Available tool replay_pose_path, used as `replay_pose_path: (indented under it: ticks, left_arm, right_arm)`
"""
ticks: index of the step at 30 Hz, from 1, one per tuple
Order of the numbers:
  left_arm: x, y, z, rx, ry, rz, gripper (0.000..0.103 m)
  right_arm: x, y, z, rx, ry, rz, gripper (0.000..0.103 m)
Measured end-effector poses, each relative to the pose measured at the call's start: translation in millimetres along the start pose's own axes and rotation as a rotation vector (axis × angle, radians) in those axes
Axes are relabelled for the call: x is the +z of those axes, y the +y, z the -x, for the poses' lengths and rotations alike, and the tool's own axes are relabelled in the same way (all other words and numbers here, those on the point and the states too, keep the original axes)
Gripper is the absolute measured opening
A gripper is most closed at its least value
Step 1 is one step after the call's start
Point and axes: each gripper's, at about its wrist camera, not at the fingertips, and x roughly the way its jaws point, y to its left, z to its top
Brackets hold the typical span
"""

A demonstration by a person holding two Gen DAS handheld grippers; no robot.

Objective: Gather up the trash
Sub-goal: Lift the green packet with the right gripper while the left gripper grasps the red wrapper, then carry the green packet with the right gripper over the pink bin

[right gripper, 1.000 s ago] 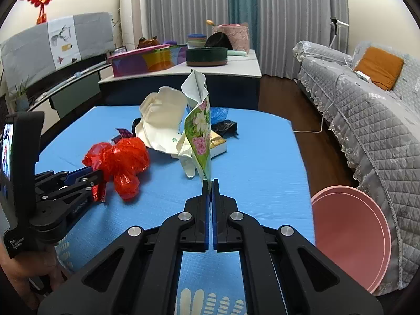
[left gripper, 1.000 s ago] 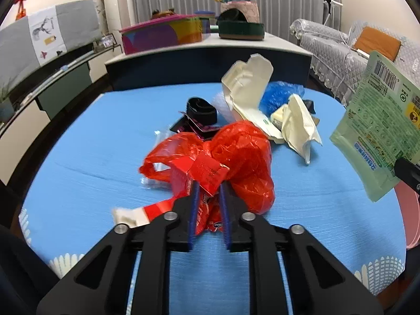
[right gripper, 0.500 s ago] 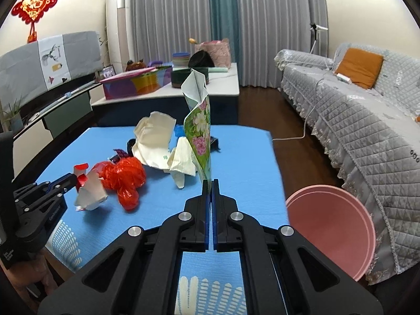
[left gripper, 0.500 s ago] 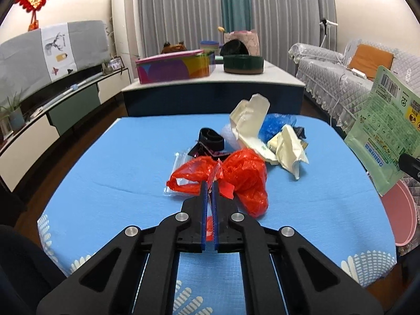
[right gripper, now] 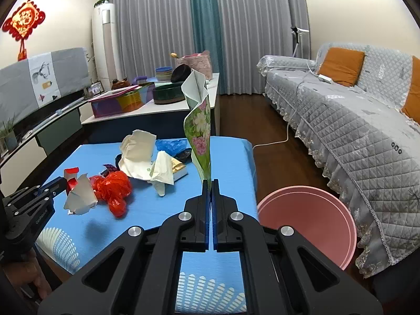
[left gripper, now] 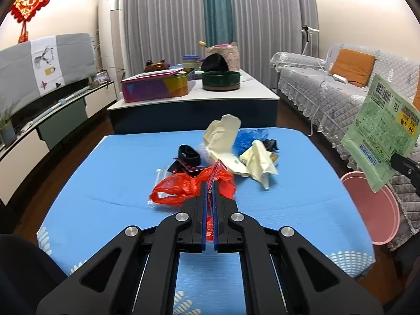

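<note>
Item: you had both grippers loaded above the blue table (right gripper: 231, 157). Your left gripper (left gripper: 209, 187) was clamped on a red-and-white torn wrapper (right gripper: 78, 194), stiff and creased; your right gripper (right gripper: 210, 185) pinched the bottom edge of a glossy green floral pouch (right gripper: 200, 131), thin film, standing upright. The pink bin (right gripper: 307, 220), round, smooth plastic, sat on the floor just beside the table's right edge. Best practice, in my judgement: carry each piece fully over the rim before releasing, since light film drifts
</note>
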Motion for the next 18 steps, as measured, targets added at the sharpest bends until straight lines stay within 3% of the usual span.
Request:
replay_pose_path:
  ticks: [18]
  left_arm:
    - [35,-52,-2,-0.135,-0.013,-0.034,0.003]
  right_arm:
    - [8,-64,10,-0.082,-0.025,-0.119,0.002]
